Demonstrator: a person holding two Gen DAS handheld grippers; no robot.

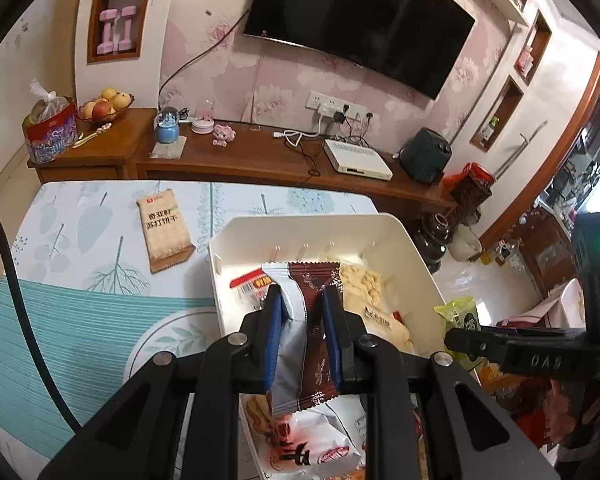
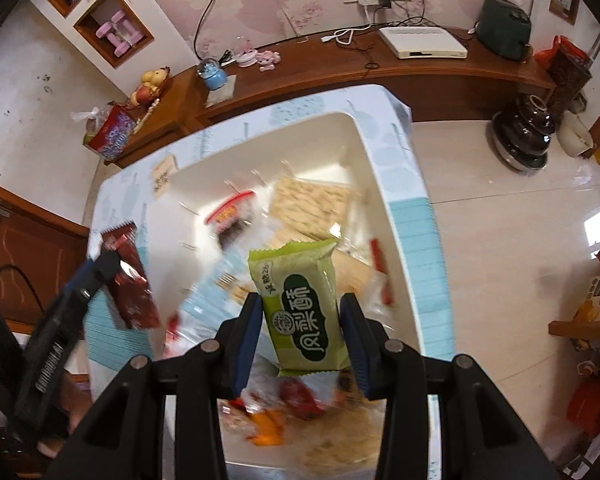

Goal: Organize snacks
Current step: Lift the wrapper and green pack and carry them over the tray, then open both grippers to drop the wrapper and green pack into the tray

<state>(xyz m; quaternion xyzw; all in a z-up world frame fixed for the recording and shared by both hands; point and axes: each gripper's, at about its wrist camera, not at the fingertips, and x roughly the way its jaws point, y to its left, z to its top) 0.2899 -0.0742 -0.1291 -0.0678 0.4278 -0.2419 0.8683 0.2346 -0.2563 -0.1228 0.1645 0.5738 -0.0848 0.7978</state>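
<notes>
My left gripper [image 1: 302, 312] is shut on a brown and silver snack packet [image 1: 308, 332] and holds it above the white bin [image 1: 236, 236]. My right gripper [image 2: 300, 316] is shut on a green pastry packet [image 2: 300, 312] above the same white bin [image 2: 372, 152]. The bin holds several snack packs, among them a cracker pack [image 2: 308, 204] and a red-labelled pack [image 2: 232, 212]. A tan biscuit pack [image 1: 165, 230] lies on the table left of the bin. The left gripper with its brown packet [image 2: 130, 284] shows at the left of the right wrist view.
The table [image 1: 80, 280] has a teal leaf-pattern cloth. Behind it stands a wooden cabinet [image 1: 260, 160] with a fruit bowl [image 1: 104, 108], a snow globe [image 1: 167, 124], a white box [image 1: 358, 158] and cables. Dark jars [image 2: 524, 136] stand on the tiled floor at right.
</notes>
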